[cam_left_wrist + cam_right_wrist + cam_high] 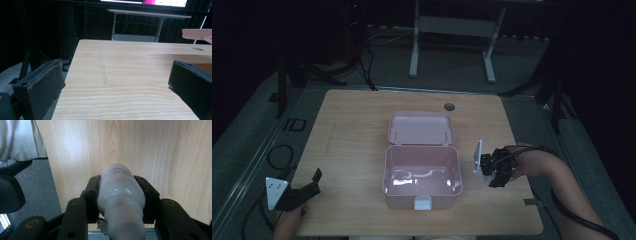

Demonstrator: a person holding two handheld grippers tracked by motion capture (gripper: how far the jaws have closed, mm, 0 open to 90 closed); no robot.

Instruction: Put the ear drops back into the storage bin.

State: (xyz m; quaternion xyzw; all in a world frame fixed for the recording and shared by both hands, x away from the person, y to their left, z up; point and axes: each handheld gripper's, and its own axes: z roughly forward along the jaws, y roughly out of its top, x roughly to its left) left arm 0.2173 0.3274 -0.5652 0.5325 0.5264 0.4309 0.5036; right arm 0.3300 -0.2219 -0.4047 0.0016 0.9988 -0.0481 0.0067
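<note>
Clamped tight between two black jaws, filling the right gripper view: white bottle (120, 192), ribbed cap toward the camera, rounded base pointing away over bare wood. Right gripper (121, 195) squeezing it from both sides, pads pressed flat on the body. Light wooden table (155, 150) beneath, its edge running down at 9 o'clock with grey floor beyond.

Seen from the high view: right gripper (495, 170) at 3 o'clock of the pink box (422, 176), just off its right wall, held above the tabletop near the right edge. Bottle itself too small and dark to make out there. Box wide open, hinged lid (421, 128) laid back flat at 12 o'clock, white latch (422, 203) on the front wall at 6 o'clock, glossy inside.

Over at 8 o'clock of the box: left gripper (304, 192), resting by the table's near-left corner, well apart from everything. Jaws spread wide in the left gripper view, left gripper (110, 85) gripping nothing, just wood grain between them.
</note>
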